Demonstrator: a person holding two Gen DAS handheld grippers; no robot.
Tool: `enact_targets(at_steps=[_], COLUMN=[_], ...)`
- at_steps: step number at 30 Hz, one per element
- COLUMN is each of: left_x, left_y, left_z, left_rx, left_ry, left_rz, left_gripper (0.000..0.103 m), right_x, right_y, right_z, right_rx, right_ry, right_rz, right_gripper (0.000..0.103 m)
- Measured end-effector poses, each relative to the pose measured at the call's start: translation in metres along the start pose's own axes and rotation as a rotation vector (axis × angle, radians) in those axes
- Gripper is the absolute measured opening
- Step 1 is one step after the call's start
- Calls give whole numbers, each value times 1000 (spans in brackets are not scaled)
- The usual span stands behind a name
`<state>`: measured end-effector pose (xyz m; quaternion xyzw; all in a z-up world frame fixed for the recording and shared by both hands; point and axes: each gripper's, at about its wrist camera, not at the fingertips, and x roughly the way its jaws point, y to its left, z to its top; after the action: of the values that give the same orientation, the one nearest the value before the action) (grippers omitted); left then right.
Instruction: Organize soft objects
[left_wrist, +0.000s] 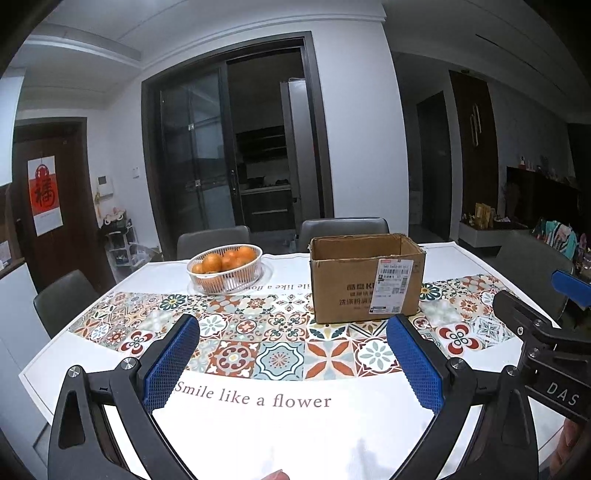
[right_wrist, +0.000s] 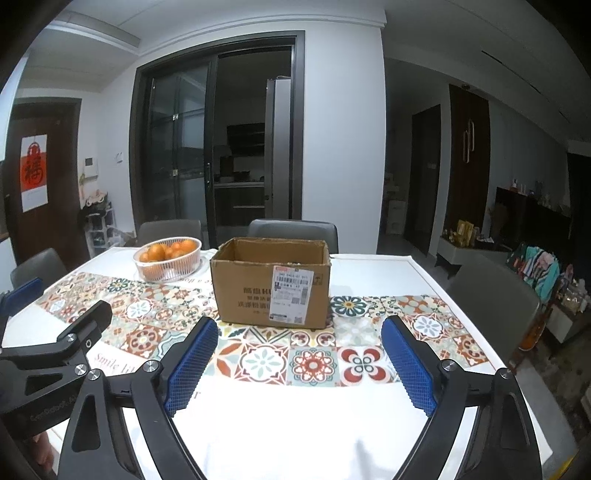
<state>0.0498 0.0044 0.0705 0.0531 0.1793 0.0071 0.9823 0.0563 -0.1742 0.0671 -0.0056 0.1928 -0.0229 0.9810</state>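
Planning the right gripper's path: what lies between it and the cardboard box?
Only patterned tablecloth lies between the right gripper and the cardboard box, seen in the right wrist view.

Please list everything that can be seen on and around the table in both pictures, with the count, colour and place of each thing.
cardboard box: one, brown, open top, on the patterned part of the table, white shipping label on its front
basket: one, white mesh, left of the box, further back
oranges: several, orange, inside the basket; exact count cannot be told
tablecloth: one, white with a band of coloured tiles and printed words, covers the table
chairs: at least four, grey, around the table
red poster: one, on the door at the far left
left claw: one, black with blue pads, open, above the near table edge
right claw: one, black with blue pads, open, beside the left one
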Motion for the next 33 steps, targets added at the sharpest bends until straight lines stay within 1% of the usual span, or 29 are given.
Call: enact_targets(at_steps=[7, 17, 33], left_x=[-7, -15, -17], left_y=[0, -1, -4], left_z=[-6, -8, -7], left_rx=[-7, -6, -11], left_ry=[-1, -24, -20], left_rz=[-17, -17, -29], left_gripper=[103, 103, 103], right_x=[-5, -6, -7], right_y=[-4, -6, -8], right_z=[-5, -8, -9], right_rx=[25, 36, 40], right_ry=[7, 12, 11], right_rz=[-2, 1, 2], right_gripper=[92, 92, 92])
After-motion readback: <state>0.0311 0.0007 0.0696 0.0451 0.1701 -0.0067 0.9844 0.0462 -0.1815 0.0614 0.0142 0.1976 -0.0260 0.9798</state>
